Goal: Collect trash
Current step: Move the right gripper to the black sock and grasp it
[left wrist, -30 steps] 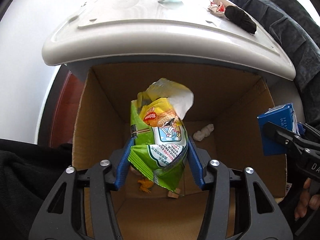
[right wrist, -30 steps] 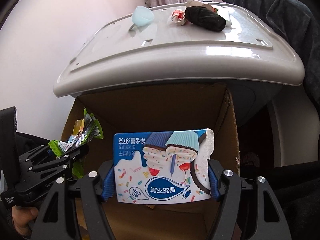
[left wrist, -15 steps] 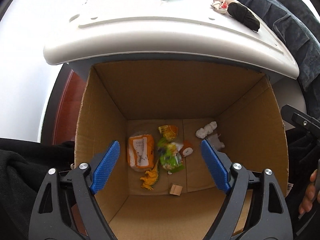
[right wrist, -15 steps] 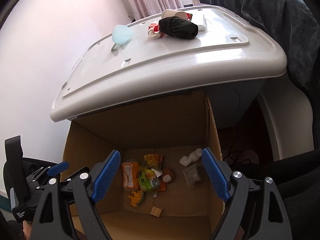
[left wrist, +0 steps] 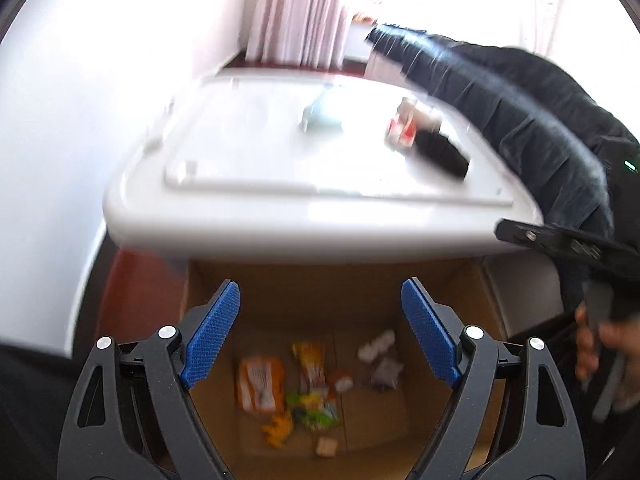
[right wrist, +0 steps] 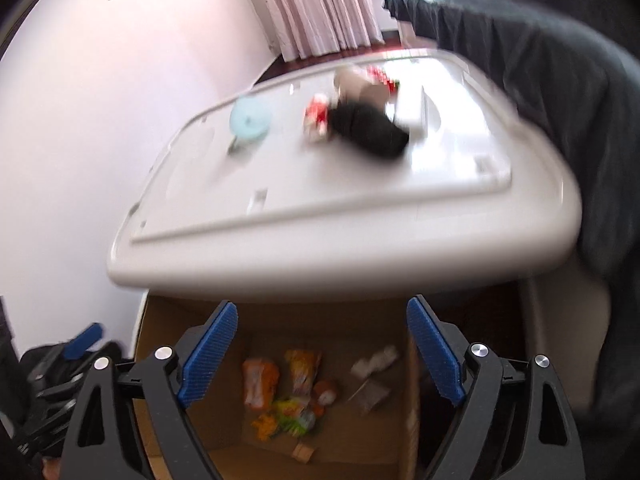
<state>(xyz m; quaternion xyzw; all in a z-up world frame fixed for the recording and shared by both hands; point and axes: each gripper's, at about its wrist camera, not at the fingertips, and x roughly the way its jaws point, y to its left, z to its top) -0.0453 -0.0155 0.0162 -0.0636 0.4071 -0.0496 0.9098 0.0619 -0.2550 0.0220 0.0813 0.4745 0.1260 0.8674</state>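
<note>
White tabletop (right wrist: 360, 216) fills the upper half of both views; cardboard box (left wrist: 248, 276) sits under its near edge, below both my grippers, with wrappers already on its floor. Trash left to collect lies on the tabletop, up and ahead of my jaws, past the near rim. Largest piece: black bundle (right wrist: 368, 130), blurred, long axis running roughly from upper left to lower right in the right wrist view, blunt end toward the right rim. Touching its left end, a red-and-white wrapper (right wrist: 316, 118), crumpled, no clear axis. Well apart to the left, a pale blue cup (right wrist: 250, 120), apparently mouth toward me. Right gripper (right wrist: 322, 354): jaws opening wide, nothing between them. Left gripper (left wrist: 320, 330): jaws also opening, empty. My judgement: right hand sits nearer the black bundle, left nearer the cup; the bundle calls for jaws set across its long axis.
</note>
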